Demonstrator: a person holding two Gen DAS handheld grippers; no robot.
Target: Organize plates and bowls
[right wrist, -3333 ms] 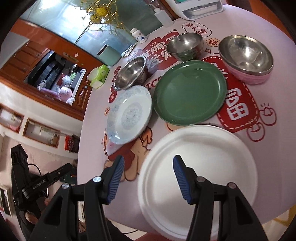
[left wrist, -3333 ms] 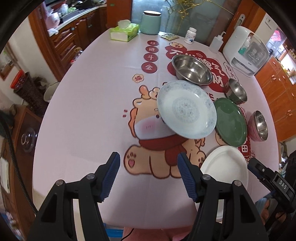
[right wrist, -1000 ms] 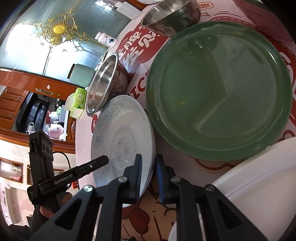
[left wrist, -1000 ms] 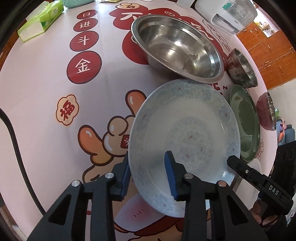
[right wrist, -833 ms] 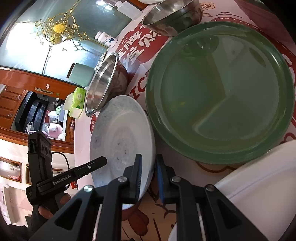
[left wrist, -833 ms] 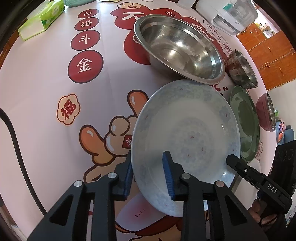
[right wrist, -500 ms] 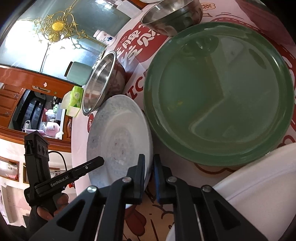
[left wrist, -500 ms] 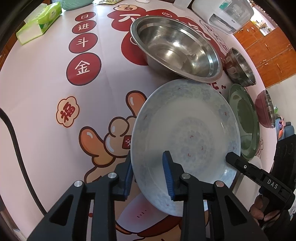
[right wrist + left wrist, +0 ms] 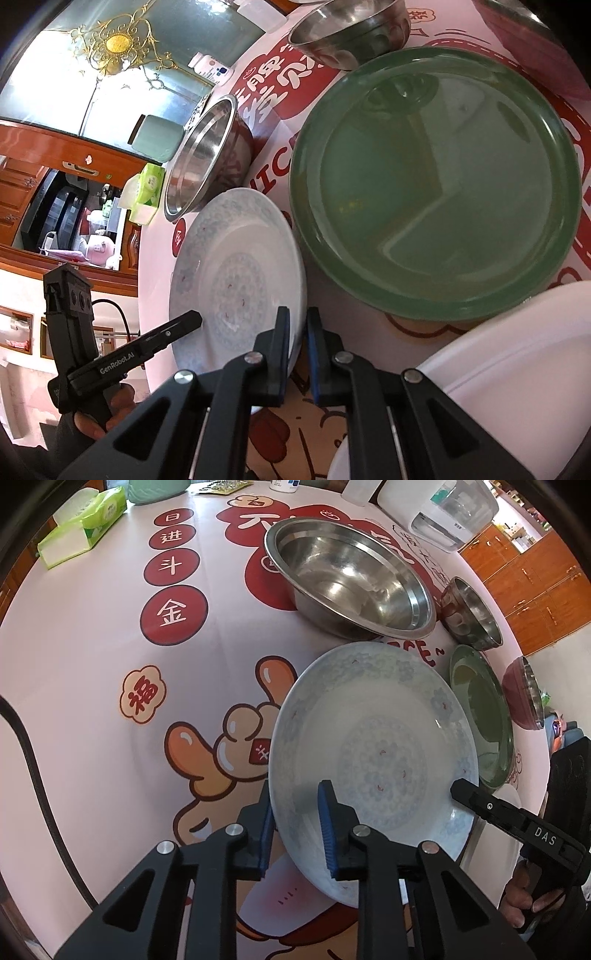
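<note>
A pale plate with a blue flower pattern (image 9: 373, 738) (image 9: 236, 266) is held at two edges, tilted over the printed tablecloth. My left gripper (image 9: 295, 805) has the near-left rim between its blue pads, one pad under the rim and one inside the dish, and its jaws are closing on it. My right gripper (image 9: 298, 321) is shut on the opposite rim. A green plate (image 9: 436, 184) lies just beyond the held plate. A white plate (image 9: 498, 387) is at the near right.
A large steel bowl (image 9: 351, 579) stands right behind the patterned plate. A small steel bowl (image 9: 472, 613) and a pink bowl (image 9: 524, 694) are further right. A tissue pack (image 9: 81, 528) and a white appliance (image 9: 443, 513) sit at the table's far side.
The left jaws have narrowed onto the plate's rim. The right jaws have drawn tight on the other rim. The plate's left side now sits a little higher.
</note>
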